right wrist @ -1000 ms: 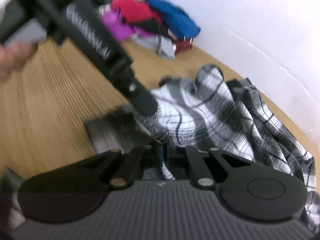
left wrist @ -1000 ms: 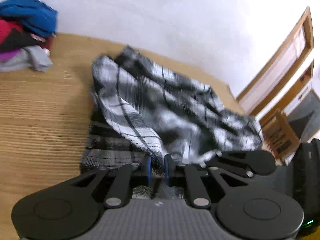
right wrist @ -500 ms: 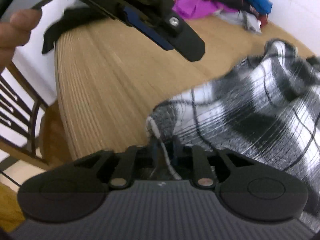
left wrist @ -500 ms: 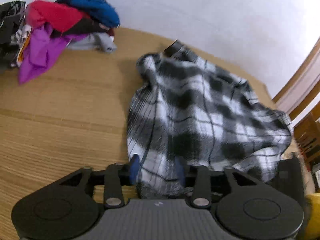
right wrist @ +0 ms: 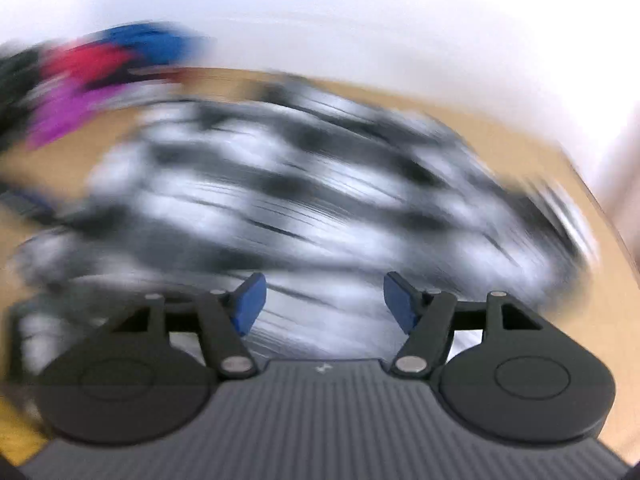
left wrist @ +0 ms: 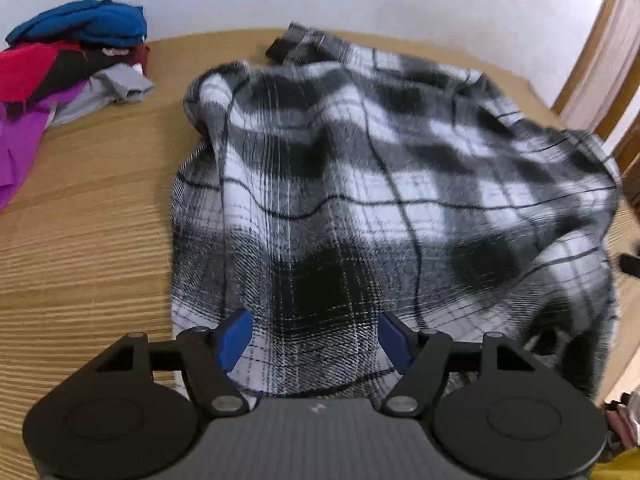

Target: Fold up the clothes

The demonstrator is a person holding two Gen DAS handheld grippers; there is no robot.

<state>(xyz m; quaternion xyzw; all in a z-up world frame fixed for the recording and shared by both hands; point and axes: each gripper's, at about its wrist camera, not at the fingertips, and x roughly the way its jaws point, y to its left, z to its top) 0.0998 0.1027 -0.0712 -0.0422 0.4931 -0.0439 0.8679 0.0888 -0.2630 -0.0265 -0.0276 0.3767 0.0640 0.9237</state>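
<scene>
Lying spread and rumpled on the tabletop (left wrist: pixel 80 216), the plaid shirt (left wrist: pixel 360 184) sits free beneath the left gripper (left wrist: pixel 313 338) and right gripper (right wrist: pixel 322 302), whose opening jaws hold nothing, apparently releasing it to regrip.

A light wooden table (left wrist: pixel 80 248) with fine grain lines carried everything. A black-and-white plaid garment (left wrist: pixel 360 184) lay spread and rumpled across its middle, reaching toward the right edge. At the far left corner, against the white wall, sat a pile of clothes (left wrist: pixel 68 64): blue on top, then red, grey and purple.
</scene>
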